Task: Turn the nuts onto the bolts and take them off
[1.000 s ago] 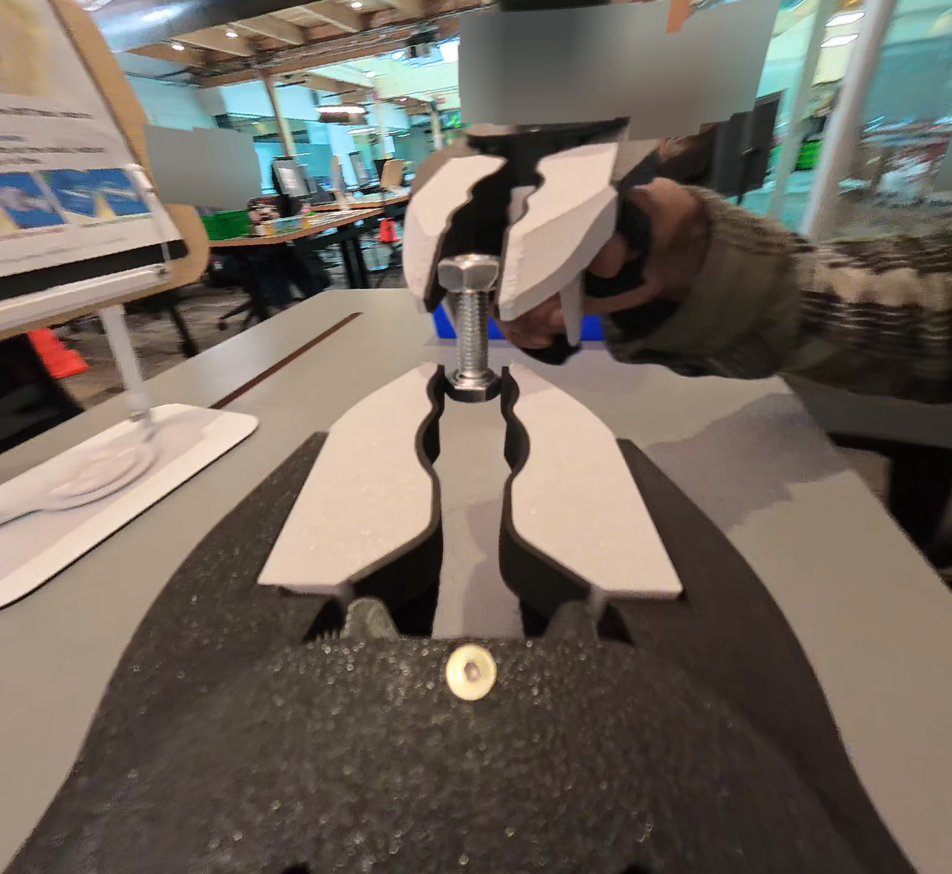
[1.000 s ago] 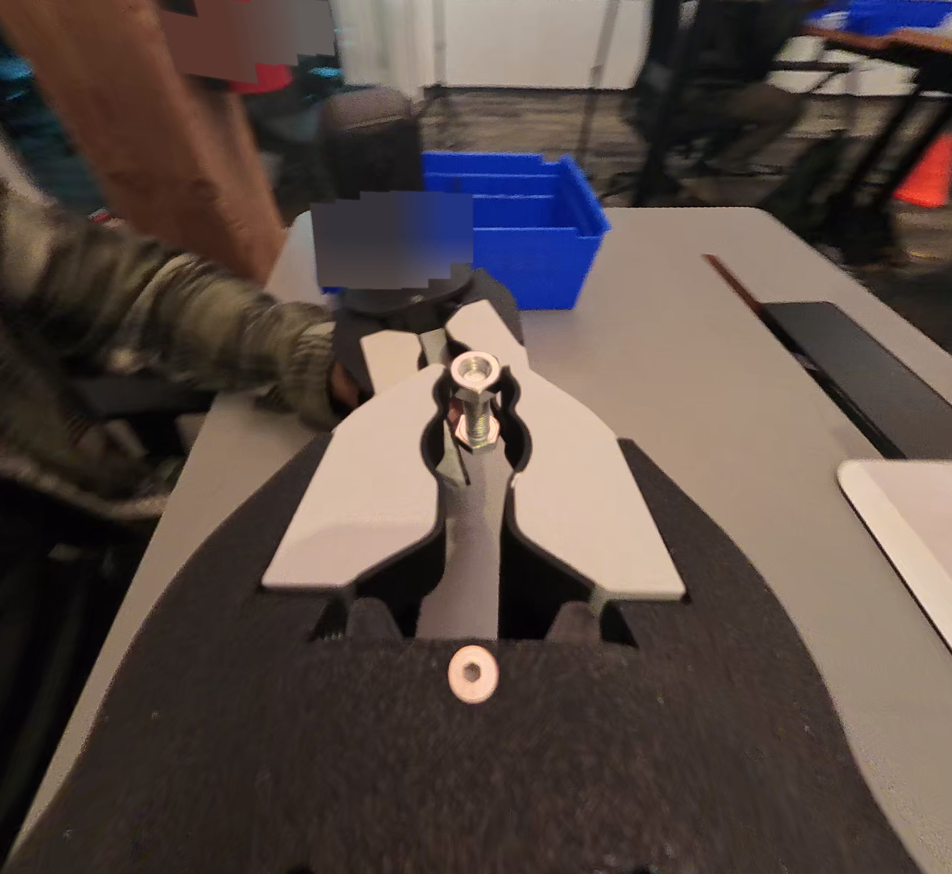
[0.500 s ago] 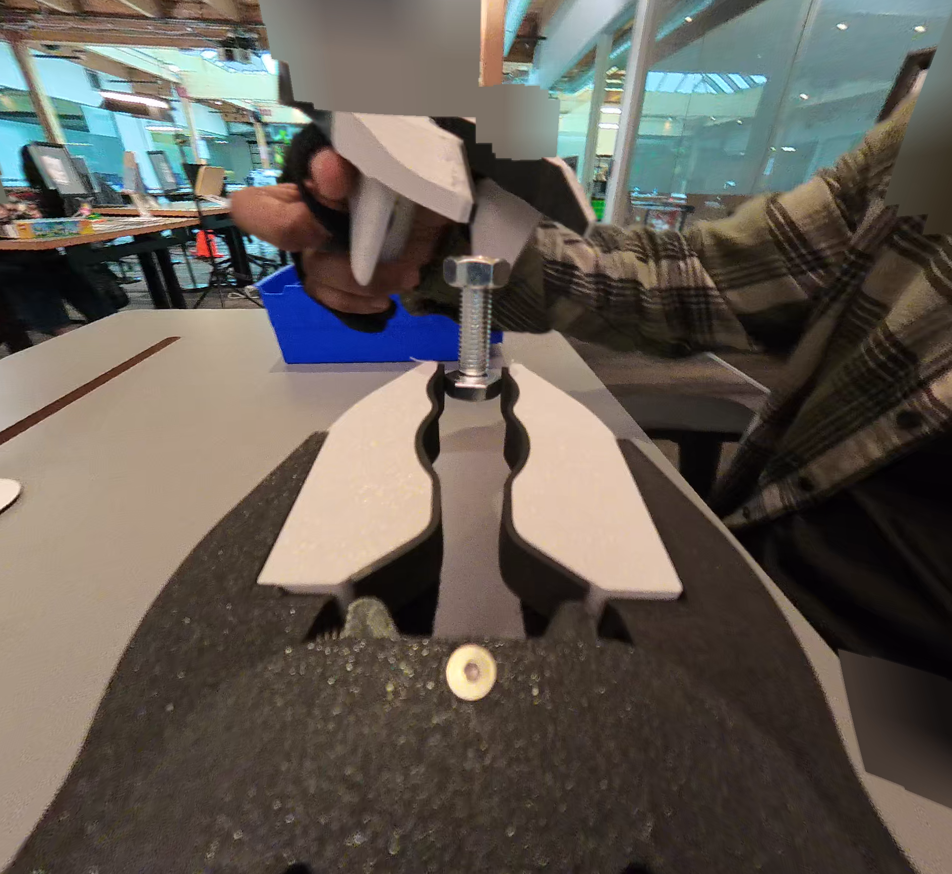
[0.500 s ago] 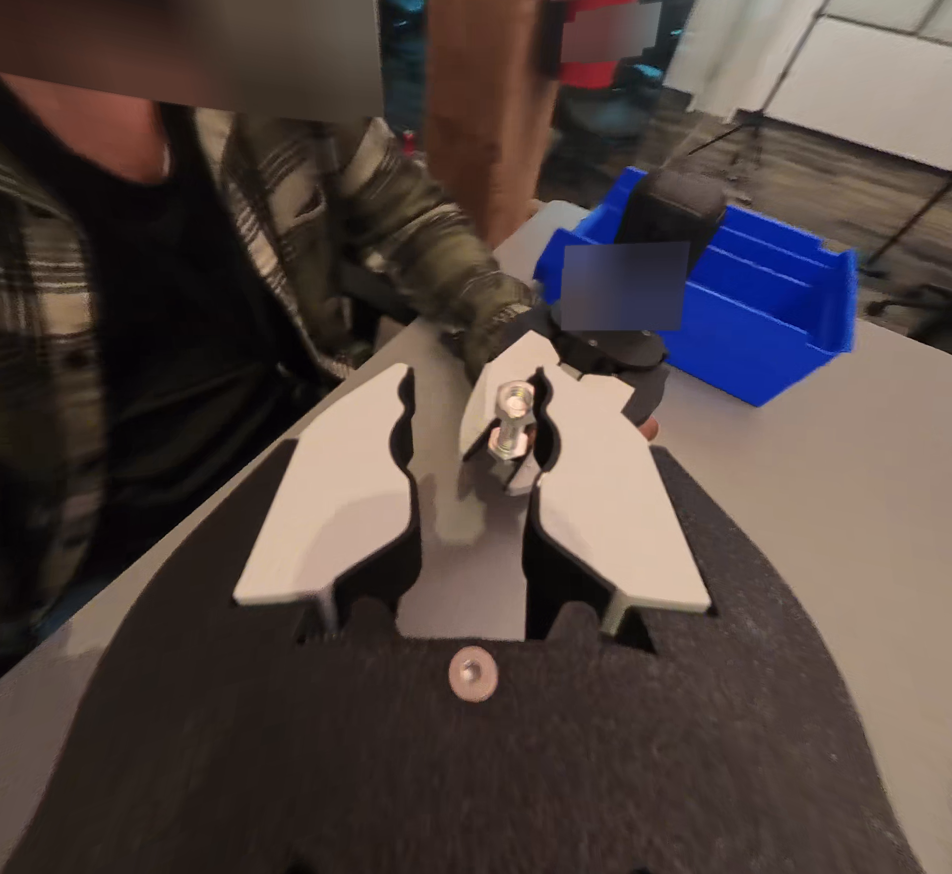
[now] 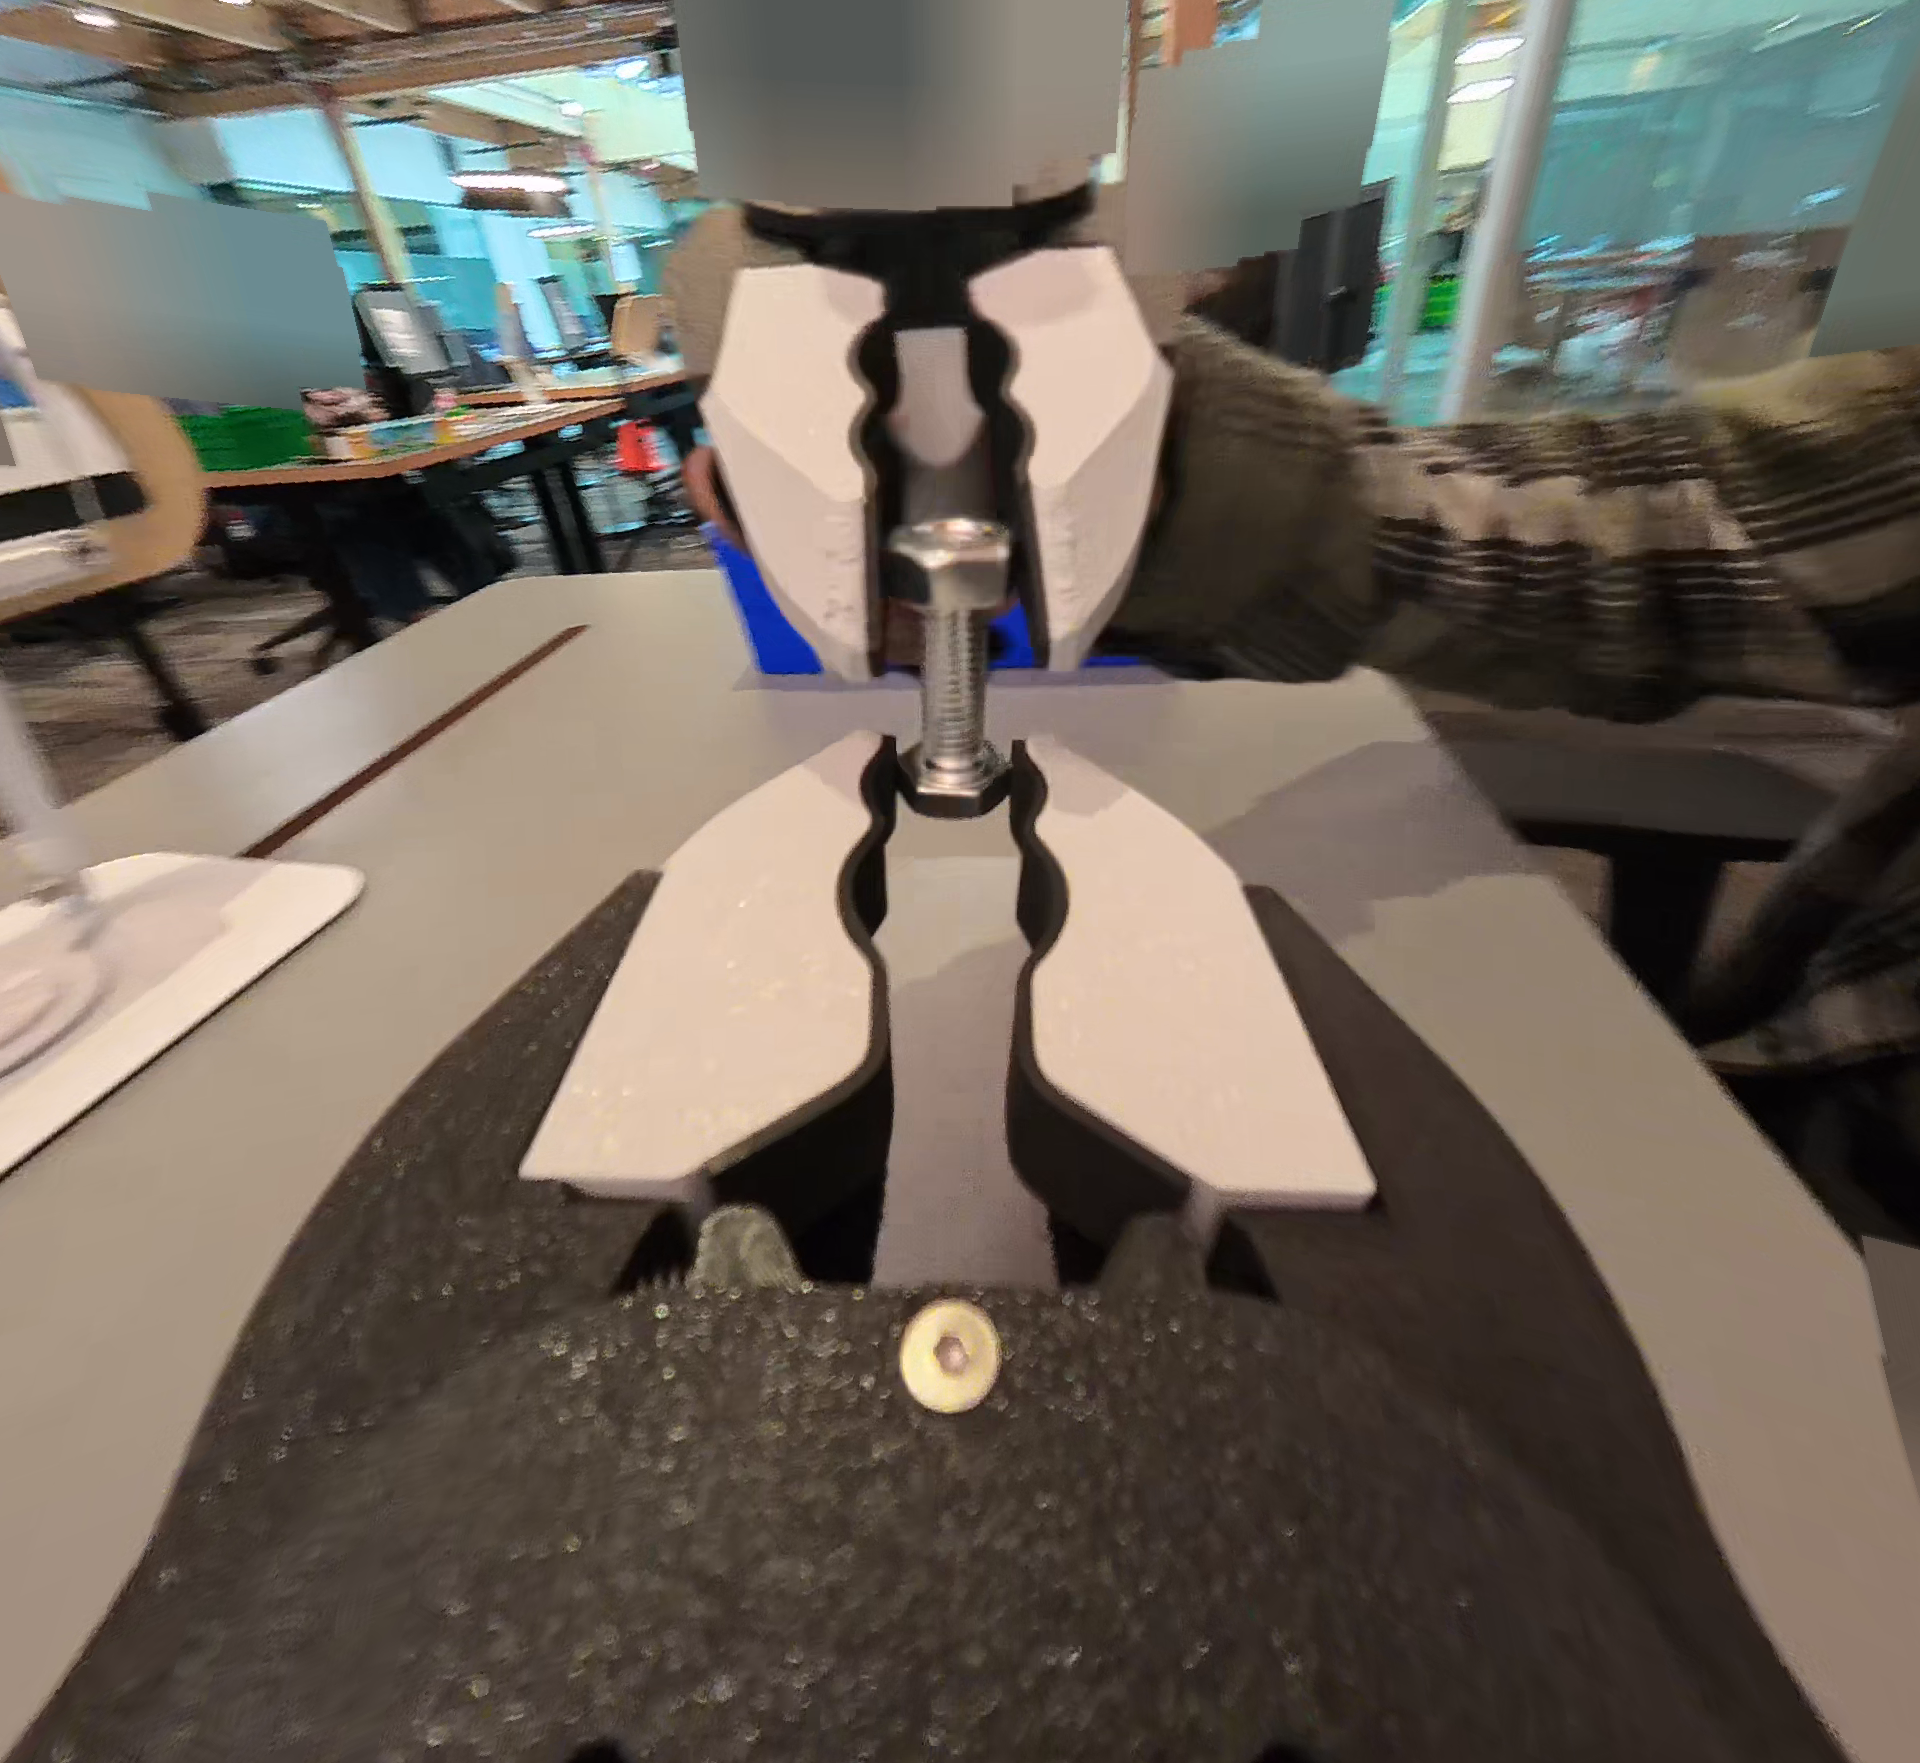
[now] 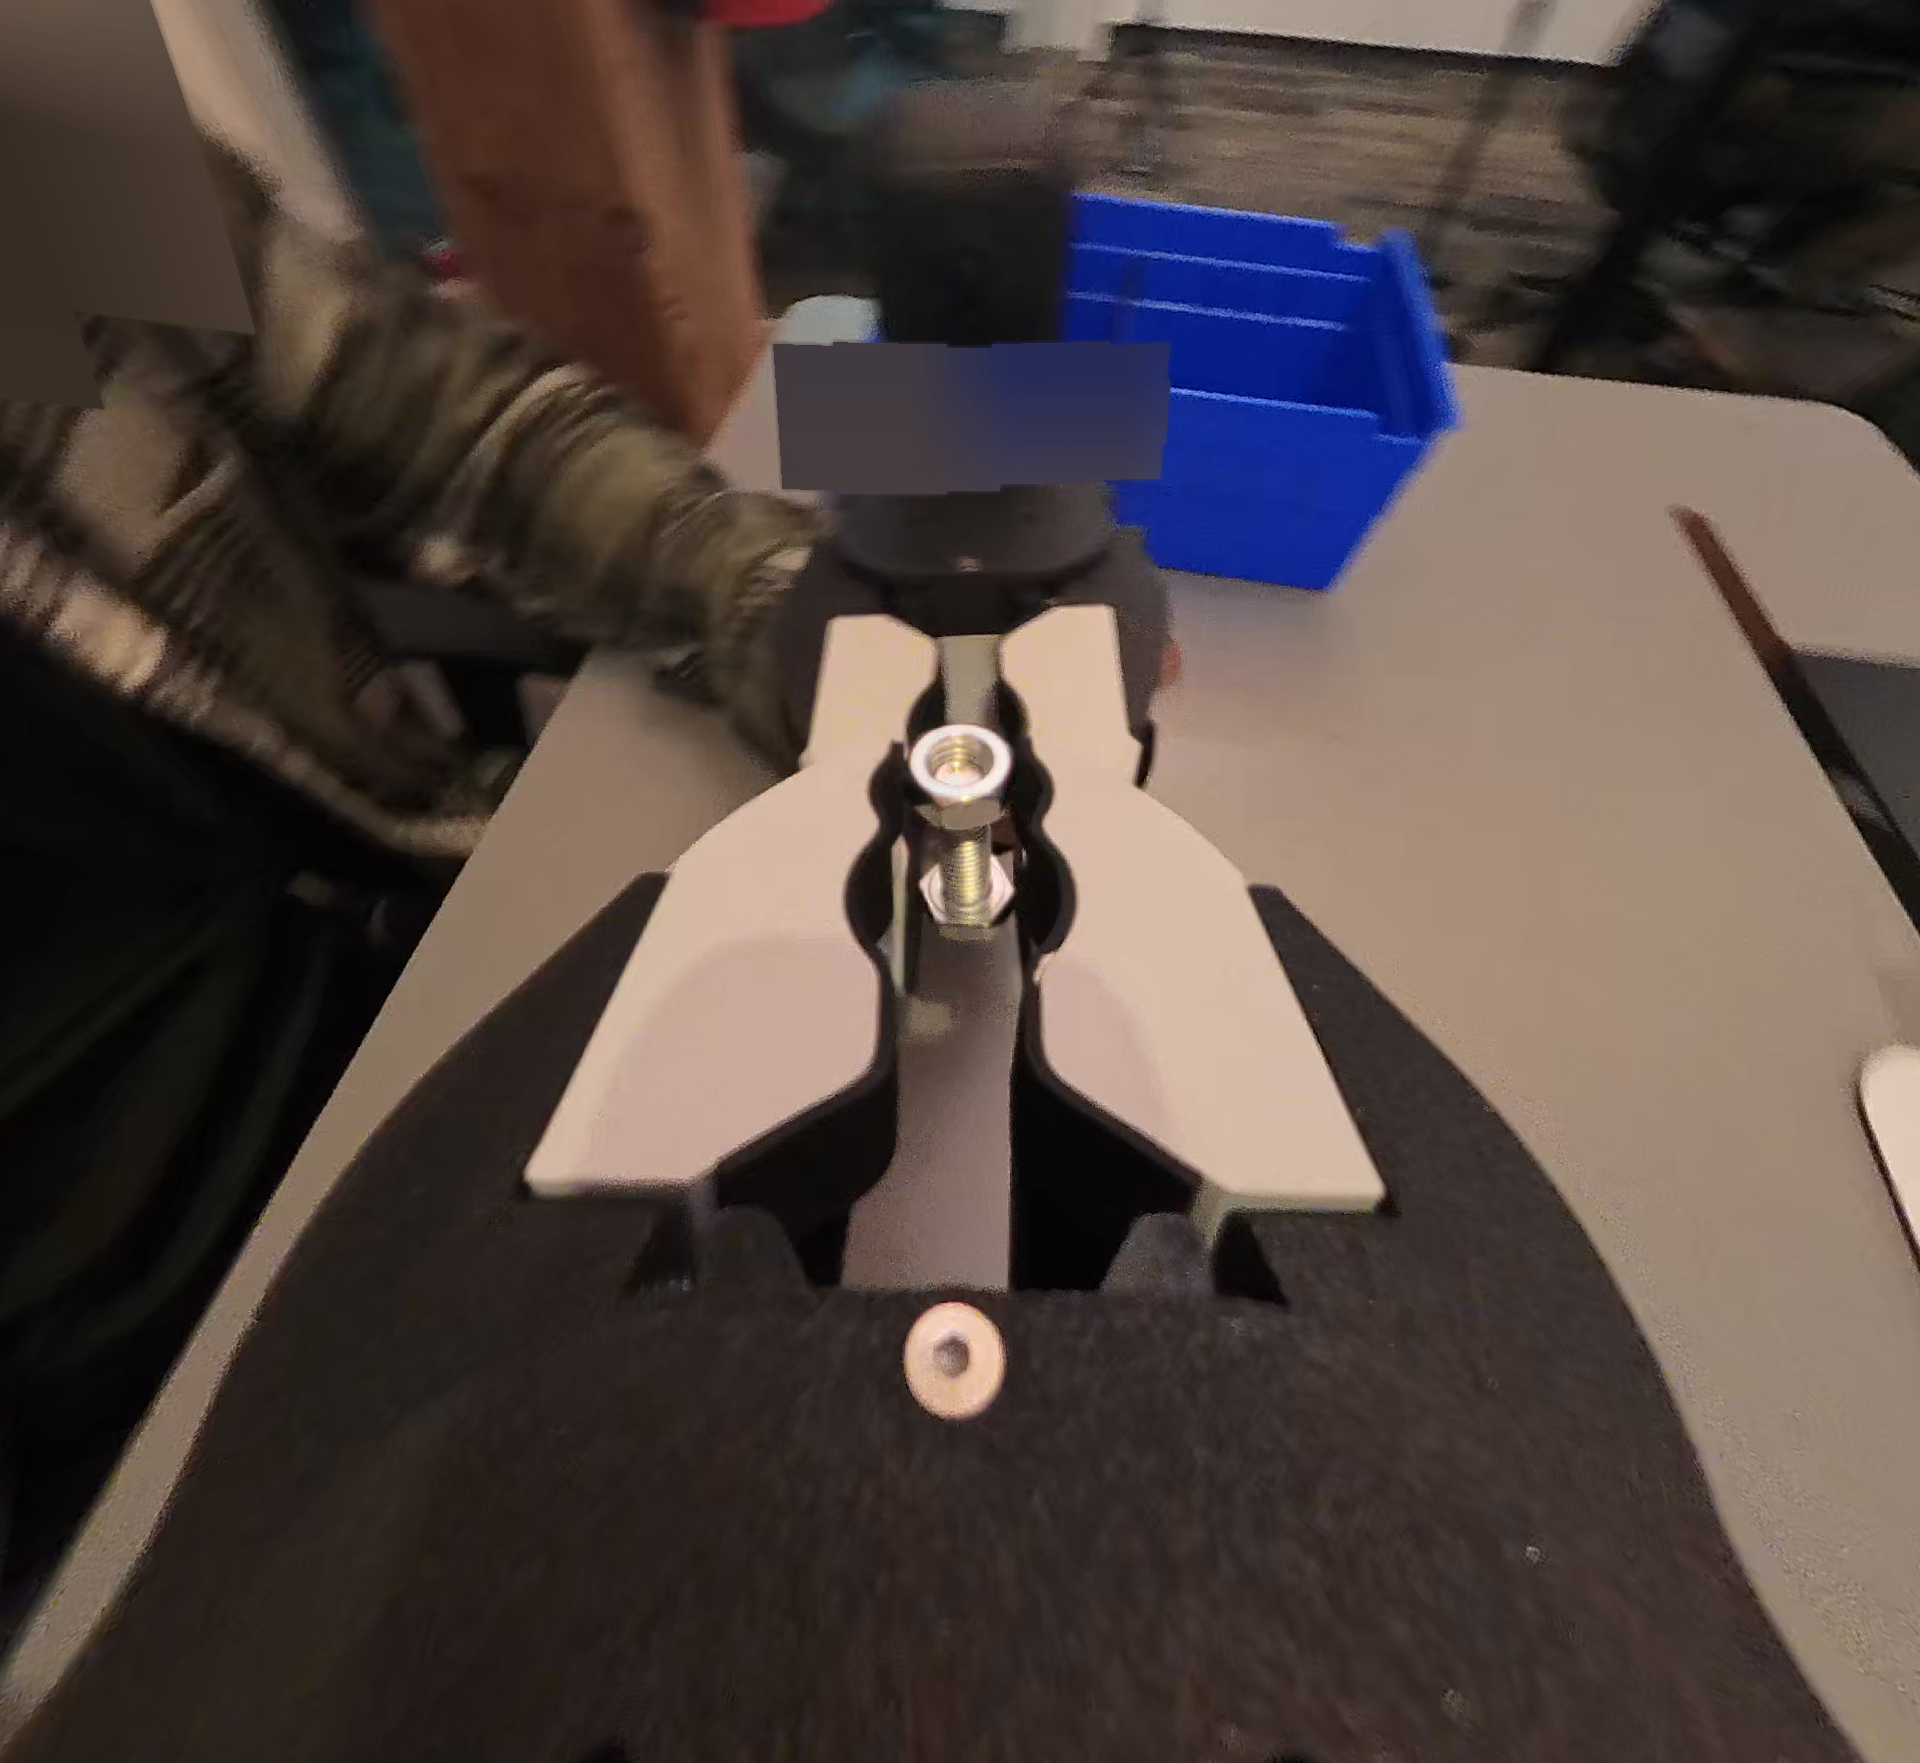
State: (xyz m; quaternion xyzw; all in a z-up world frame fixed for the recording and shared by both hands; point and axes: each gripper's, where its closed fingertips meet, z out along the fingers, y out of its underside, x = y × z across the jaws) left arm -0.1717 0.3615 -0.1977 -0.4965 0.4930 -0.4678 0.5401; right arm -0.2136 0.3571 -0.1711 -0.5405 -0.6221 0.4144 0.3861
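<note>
A silver bolt [image 5: 951, 674] stands upright over the grey table [image 5: 623, 705], head up. My left gripper [image 5: 951, 783] is shut on the nut [image 5: 951, 791] at the bolt's lower end. My right gripper [image 5: 948, 617] faces it from the far side and closes on the bolt head [image 5: 948, 560]. In the right wrist view, my right gripper [image 6: 956, 778] is around the bolt head [image 6: 956, 771], and the nut [image 6: 968, 901] sits lower on the thread. The left gripper's pale fingers [image 6: 868, 674] show just beyond.
A blue bin [image 6: 1278, 425] stands on the table behind the grippers. A white stand base [image 5: 156, 965] lies at the table's left, beside a dark strip [image 5: 416, 747]. A plaid sleeve [image 5: 1507, 550] reaches in from the right. A dark mat [image 6: 1860, 726] lies at the right edge. One gripper's finger ends stand about 4 cm off the other's.
Half a second ago my right gripper was open and swung off to the side of the bolt. It has swung back in line and closed on the bolt head. My left gripper kept hold of the nut.
</note>
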